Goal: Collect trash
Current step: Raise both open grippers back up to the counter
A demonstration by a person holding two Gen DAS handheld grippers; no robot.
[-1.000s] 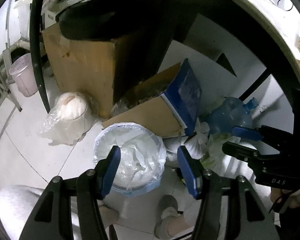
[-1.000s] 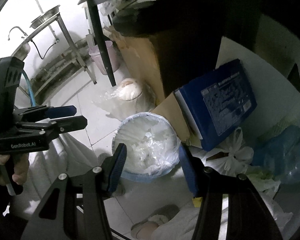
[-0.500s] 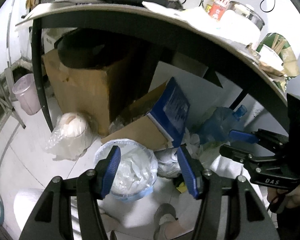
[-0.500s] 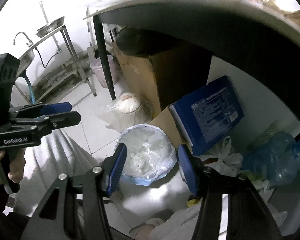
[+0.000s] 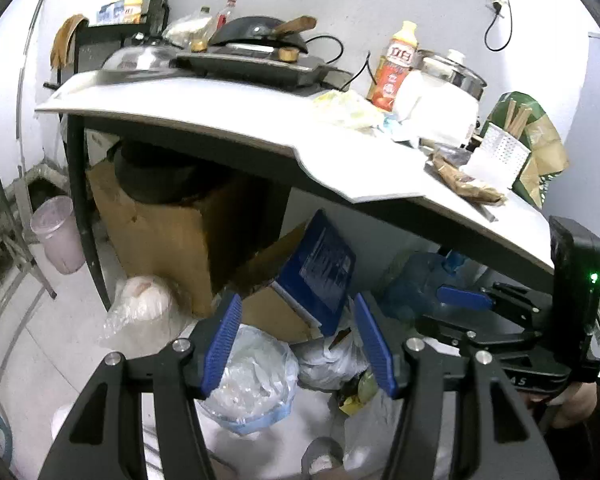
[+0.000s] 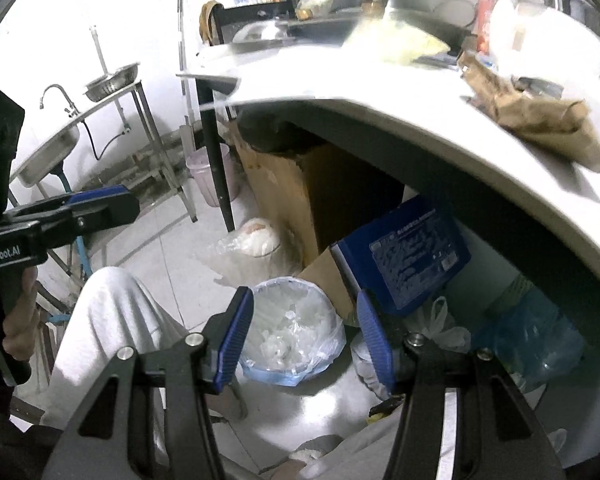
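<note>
Plastic-lined trash bin (image 6: 296, 330) | on floor | below both empty tongs (image 5: 298, 346)

Water jug (image 5: 416, 284) half behind table edge (image 5: 380, 196)

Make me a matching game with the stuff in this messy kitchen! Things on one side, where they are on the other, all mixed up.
Things:
1. trash bin
2. orange drink bottle
3. pink bucket
4. crumpled brown paper bag

Places:
A. standing on the table, by the white cooker
B. on the floor, by the black table leg
C. lying near the table's front edge
D. on the floor under the table, lined with a clear bag

Pairs: 1-D, 2-A, 3-B, 4-C
</note>
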